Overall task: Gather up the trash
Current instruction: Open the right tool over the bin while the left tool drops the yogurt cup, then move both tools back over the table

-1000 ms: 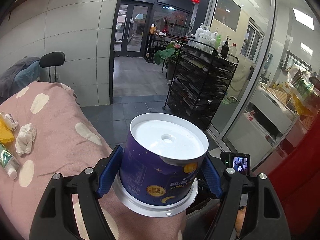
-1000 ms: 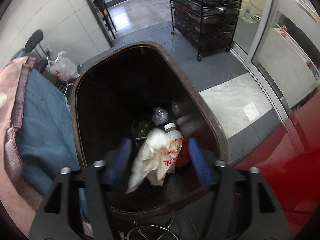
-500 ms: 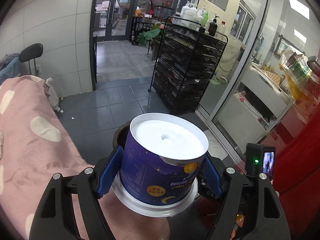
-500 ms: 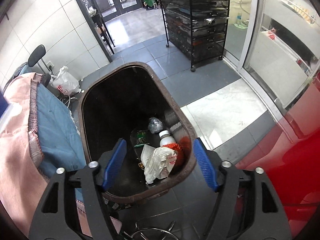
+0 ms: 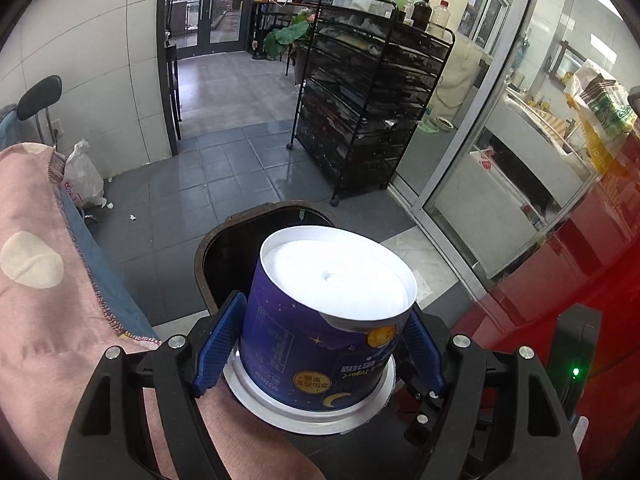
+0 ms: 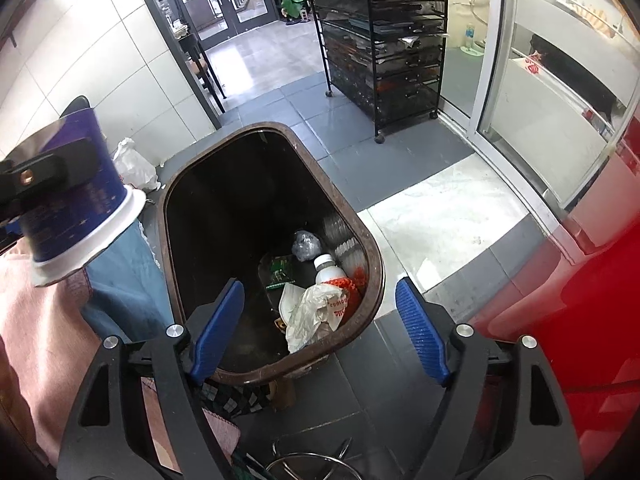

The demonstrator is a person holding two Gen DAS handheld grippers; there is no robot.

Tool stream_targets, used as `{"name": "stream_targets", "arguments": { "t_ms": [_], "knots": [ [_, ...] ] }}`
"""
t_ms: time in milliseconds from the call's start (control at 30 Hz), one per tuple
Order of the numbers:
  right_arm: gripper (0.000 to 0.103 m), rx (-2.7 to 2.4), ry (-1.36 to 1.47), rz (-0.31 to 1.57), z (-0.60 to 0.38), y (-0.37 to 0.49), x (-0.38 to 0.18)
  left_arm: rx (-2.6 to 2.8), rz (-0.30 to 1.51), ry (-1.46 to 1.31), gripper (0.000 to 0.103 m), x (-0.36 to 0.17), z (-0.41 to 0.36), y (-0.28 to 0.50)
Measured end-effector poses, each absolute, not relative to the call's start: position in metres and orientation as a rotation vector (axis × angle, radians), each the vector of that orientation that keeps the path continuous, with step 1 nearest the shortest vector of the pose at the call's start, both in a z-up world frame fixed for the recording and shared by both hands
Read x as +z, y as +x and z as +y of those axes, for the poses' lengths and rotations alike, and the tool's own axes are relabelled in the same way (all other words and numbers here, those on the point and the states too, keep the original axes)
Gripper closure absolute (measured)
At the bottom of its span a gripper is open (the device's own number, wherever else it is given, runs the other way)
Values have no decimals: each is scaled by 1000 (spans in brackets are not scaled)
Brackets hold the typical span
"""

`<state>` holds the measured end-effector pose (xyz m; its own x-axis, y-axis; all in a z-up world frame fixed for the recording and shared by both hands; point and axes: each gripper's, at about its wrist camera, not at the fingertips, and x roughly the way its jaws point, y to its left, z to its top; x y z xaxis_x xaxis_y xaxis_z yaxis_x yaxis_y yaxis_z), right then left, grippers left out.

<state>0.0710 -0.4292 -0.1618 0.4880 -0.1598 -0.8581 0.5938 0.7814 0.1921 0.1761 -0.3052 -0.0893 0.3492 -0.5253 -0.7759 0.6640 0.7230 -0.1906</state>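
My left gripper [image 5: 320, 344] is shut on an upside-down blue paper cup [image 5: 324, 336] with a white base and rim. It holds the cup over the near edge of the brown trash bin [image 5: 200, 252]. The cup also shows at the left of the right wrist view [image 6: 72, 204], beside the bin [image 6: 372, 248]. My right gripper [image 6: 320, 332] is open and empty above the bin's near end. Inside the bin lie a crumpled white bag [image 6: 312, 312], a bottle [image 6: 328, 268] and other trash.
A pink spotted cloth [image 5: 40, 300] over blue fabric [image 6: 120, 284] covers the table at the left. A black wire rack [image 5: 368, 120] stands on the grey tiled floor beyond the bin. A white plastic bag [image 5: 82, 180] lies by the wall. A red surface [image 6: 580, 320] is at the right.
My left gripper has carried the cup rightward off the table and over the bin's edge. My right gripper has drawn back and up from inside the bin, empty.
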Motion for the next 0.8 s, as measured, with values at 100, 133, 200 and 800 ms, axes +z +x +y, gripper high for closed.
{"name": "stream_targets", "arguments": {
  "t_ms": [100,133,200,800],
  "knots": [
    [25,-483,509,966,-428,69,-163,-782,957,178,28,-95,-309,178],
    [25,-482,510,967,-428,69,-163,-786,965,185,28,-97,-310,177],
    [25,-482,510,967,-427,67,-164,-789,973,194,20,-100,-313,178],
    [25,-475,493,948,-423,65,-159,-805,891,146,8,-71,-293,158]
  ]
}}
